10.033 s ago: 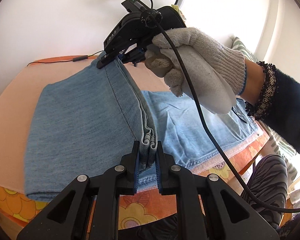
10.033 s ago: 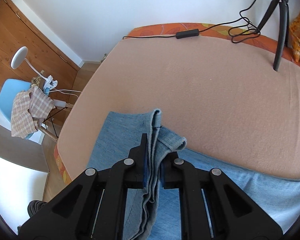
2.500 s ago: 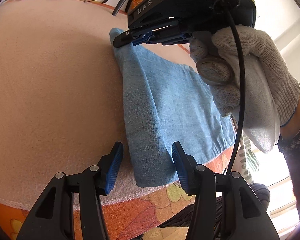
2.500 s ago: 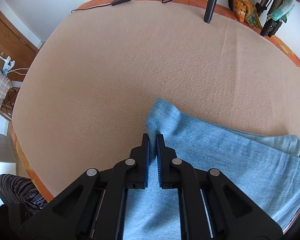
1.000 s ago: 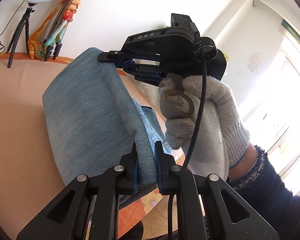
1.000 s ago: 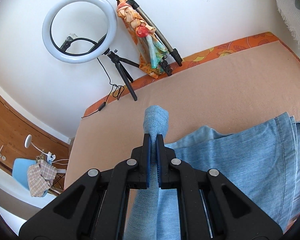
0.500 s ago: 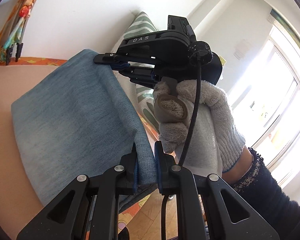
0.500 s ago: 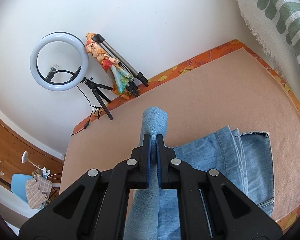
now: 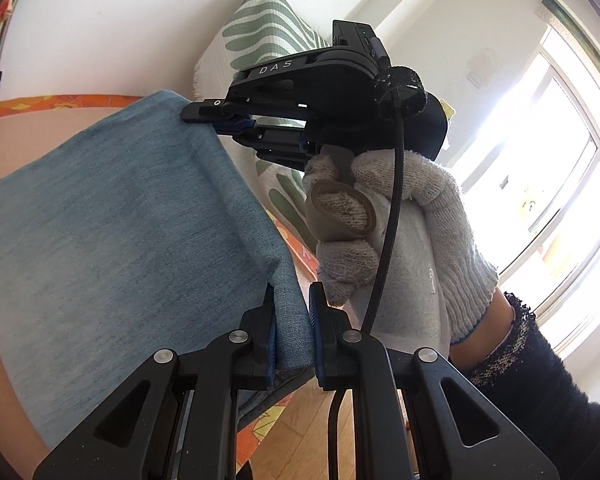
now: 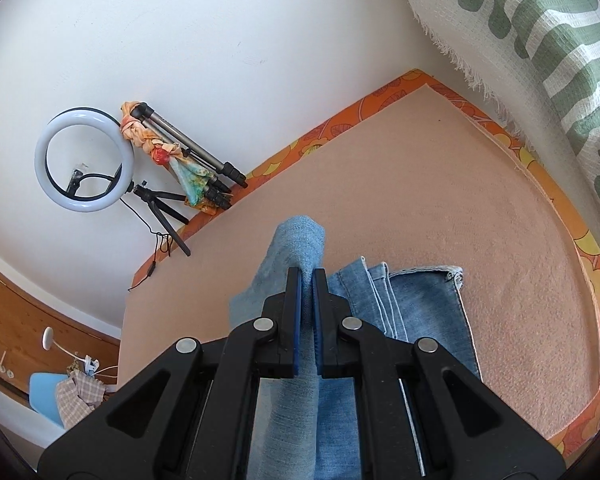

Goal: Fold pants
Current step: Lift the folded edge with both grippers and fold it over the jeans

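Carried farther over the bed (image 10: 440,184), pants (image 9: 112,216) stay pinched by both tongs.

Bare bed (image 10: 440,184) ahead; pillow (image 10: 540,40) blocks right; tripods (image 10: 172,208) line far wall

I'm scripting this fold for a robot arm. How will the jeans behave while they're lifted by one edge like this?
Likely floppy: the jeans hang in a sagging sheet between the left gripper and the right gripper, both shut on the denim. Probably fairly heavy, since several layers are bunched together. Slipping seems unlikely; the cloth looks coarse.
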A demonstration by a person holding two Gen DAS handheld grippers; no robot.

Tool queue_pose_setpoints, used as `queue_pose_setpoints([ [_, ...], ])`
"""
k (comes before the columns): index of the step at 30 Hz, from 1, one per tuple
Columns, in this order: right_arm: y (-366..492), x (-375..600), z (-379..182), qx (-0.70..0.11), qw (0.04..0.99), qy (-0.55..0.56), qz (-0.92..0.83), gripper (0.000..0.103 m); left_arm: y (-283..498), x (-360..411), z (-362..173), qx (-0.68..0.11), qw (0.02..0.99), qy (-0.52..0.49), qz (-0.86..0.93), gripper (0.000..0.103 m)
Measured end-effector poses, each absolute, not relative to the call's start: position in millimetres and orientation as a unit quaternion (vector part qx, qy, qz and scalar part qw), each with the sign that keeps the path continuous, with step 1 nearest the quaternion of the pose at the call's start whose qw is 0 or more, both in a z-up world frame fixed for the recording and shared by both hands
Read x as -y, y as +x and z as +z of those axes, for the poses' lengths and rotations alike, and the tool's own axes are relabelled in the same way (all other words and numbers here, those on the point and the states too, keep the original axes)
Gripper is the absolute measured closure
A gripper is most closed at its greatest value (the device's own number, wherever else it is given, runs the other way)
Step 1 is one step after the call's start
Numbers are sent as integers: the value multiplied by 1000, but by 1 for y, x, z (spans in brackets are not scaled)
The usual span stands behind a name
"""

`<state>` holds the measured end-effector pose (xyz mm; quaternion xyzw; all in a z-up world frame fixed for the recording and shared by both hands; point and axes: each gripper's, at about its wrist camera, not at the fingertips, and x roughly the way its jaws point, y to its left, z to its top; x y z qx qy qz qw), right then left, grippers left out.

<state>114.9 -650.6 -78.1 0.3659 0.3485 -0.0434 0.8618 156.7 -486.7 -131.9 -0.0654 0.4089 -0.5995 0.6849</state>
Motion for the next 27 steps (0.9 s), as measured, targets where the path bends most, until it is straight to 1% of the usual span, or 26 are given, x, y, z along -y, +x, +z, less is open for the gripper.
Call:
queue_pose_setpoints([
  [7, 101, 678, -93, -345, 859, 374, -54, 98, 148, 523, -136, -413, 676, -47, -609, 91],
  [14, 101, 700, -130, -359, 844, 396, -47, 98, 148, 550, -155, -434, 671, -27, -600, 91],
  [27, 123, 717, -162, -402, 837, 368, -47, 98, 148, 592, -173, -445, 678, -8, -585, 91],
])
